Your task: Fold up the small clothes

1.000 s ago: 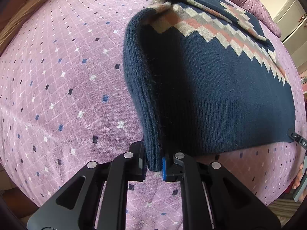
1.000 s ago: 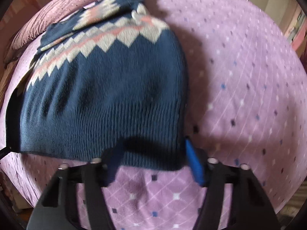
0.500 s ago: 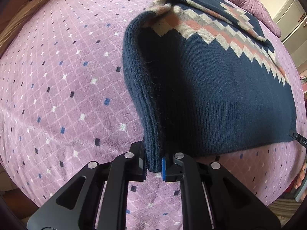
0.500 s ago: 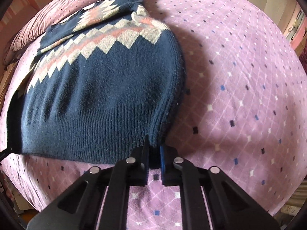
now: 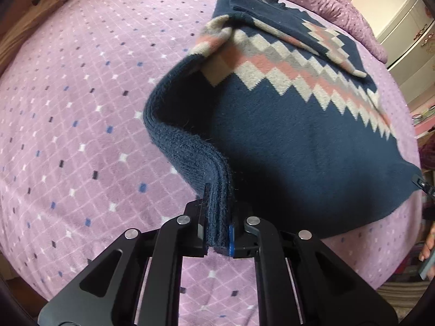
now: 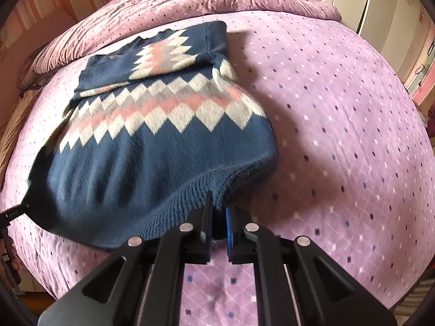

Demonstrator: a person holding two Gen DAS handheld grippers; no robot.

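A small navy sweater [image 5: 285, 135] with a band of cream, grey and pink diamonds lies on a purple bedspread [image 5: 81, 135]; its sleeves are folded across the chest. My left gripper [image 5: 218, 233] is shut on the ribbed hem at the sweater's left corner and lifts it off the bed. My right gripper [image 6: 217, 231] is shut on the hem at the right corner of the sweater [image 6: 152, 146], also raised. The lower part of the sweater hangs between the two grippers above the bed.
The bedspread [image 6: 339, 135] has a diamond grid with small dots. A rumpled purple quilt [image 6: 190, 8] lies along the far edge. A cream cabinet [image 5: 402, 35] stands beyond the bed. The bed's near edge runs just below the grippers.
The right gripper closed on the hem's right corner. Both grippers have since lifted the hem off the bed and carried it toward the collar.
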